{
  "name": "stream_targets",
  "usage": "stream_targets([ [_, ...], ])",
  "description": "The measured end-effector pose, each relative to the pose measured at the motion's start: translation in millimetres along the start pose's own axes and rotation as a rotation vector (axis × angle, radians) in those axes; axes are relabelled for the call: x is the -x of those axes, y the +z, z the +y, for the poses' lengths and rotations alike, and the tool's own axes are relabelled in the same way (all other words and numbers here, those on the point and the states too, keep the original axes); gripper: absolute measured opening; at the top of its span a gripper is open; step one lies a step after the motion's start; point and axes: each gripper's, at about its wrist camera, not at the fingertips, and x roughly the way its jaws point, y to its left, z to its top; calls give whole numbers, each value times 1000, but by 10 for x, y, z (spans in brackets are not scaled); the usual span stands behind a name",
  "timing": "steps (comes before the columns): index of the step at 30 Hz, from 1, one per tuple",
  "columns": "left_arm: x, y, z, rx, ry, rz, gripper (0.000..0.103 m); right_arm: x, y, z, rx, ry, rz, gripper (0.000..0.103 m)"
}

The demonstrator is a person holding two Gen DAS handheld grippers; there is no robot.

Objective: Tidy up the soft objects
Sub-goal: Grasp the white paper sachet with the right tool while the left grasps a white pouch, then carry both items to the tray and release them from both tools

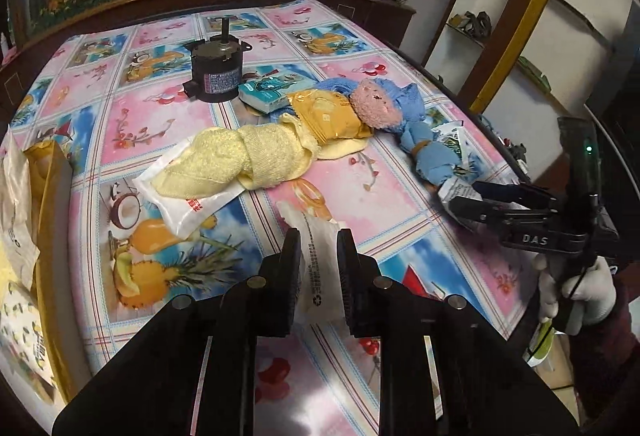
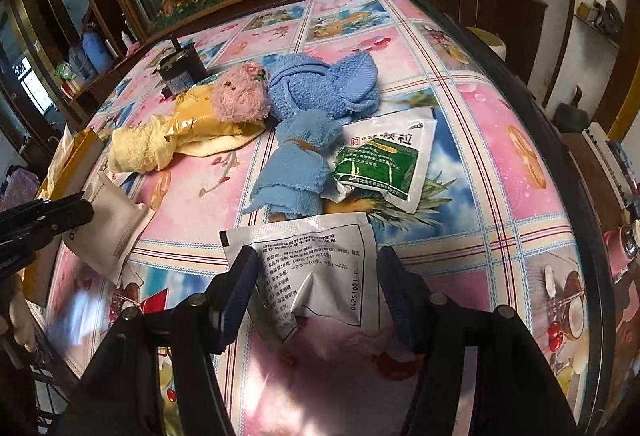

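Observation:
My left gripper (image 1: 319,242) is shut on a white sachet (image 1: 318,260) and holds it above the table; it also shows in the right wrist view (image 2: 110,224). My right gripper (image 2: 314,268) stands around a white printed sachet (image 2: 316,268), its jaws wide and the sachet between them; whether the pads press it is unclear. A knotted blue towel (image 2: 316,108), a pink plush bear (image 2: 240,96), a yellow towel (image 1: 248,156), a yellow packet (image 1: 328,114) and a green-and-white sachet (image 2: 384,156) lie mid-table.
A black motor (image 1: 218,74) and a small teal tissue pack (image 1: 266,94) stand toward the back. A white plastic packet (image 1: 188,196) lies under the yellow towel. A brown paper bag (image 1: 48,204) with packets sits at the left edge. The table edge (image 2: 592,220) runs close on the right.

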Motion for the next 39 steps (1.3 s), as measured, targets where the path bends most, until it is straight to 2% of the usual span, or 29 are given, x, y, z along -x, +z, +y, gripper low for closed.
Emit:
stream_targets([
  [3, -24, -52, -14, 5, 17, 11, 18, -60, 23, 104, 44, -39, 24, 71],
  [7, -56, -88, 32, 13, 17, 15, 19, -108, 24, 233, 87, -70, 43, 70],
  [8, -41, -97, 26, 4, 9, 12, 23, -101, 18, 251, 86, -54, 42, 66],
  [9, -30, -101, 5, -10, 10, 7, 36, -86, 10, 263, 87, -39, 38, 49],
  [10, -20, -107, -21, -29, 19, -1, 45, -84, 7, 276, 87, -21, 40, 40],
  [11, -12, -108, -49, -50, 32, -14, 59, -79, 0, 278, 78, 0, 44, 38],
  [12, -11, -102, -69, -71, 43, -28, 62, -79, -7, 283, 74, 13, 45, 36],
  [14, -57, -44, -72, -99, 46, -22, 62, -71, -30, 294, 75, 22, 47, 33],
  [17, -252, 82, -46, -98, 0, 33, 62, -25, -91, 327, 78, 54, 60, 32],
  [20, -585, 77, -52, -65, -1, 171, 62, 30, -153, 342, 65, 87, 68, 32],
  [21, -548, 55, -141, -108, 23, 128, 62, 46, -171, 340, 53, 110, 76, 32],
  [22, -560, 19, -222, -132, 0, 159, 62, 56, -194, 344, 49, 125, 82, 32],
  [25, -515, -106, -478, -210, -15, 178, 62, 90, -257, 392, 75, 109, 76, 32],
  [28, -526, -191, -646, -271, 52, 166, 63, 99, -267, 353, 58, 129, 71, 32],
  [33, -578, -245, -761, -275, 81, 131, 85, 145, -302, 200, -2, 148, 51, 32],
  [39, -652, -261, -997, -297, 59, 145, 87, 215, -346, 22, -39, 138, 38, 32],
])
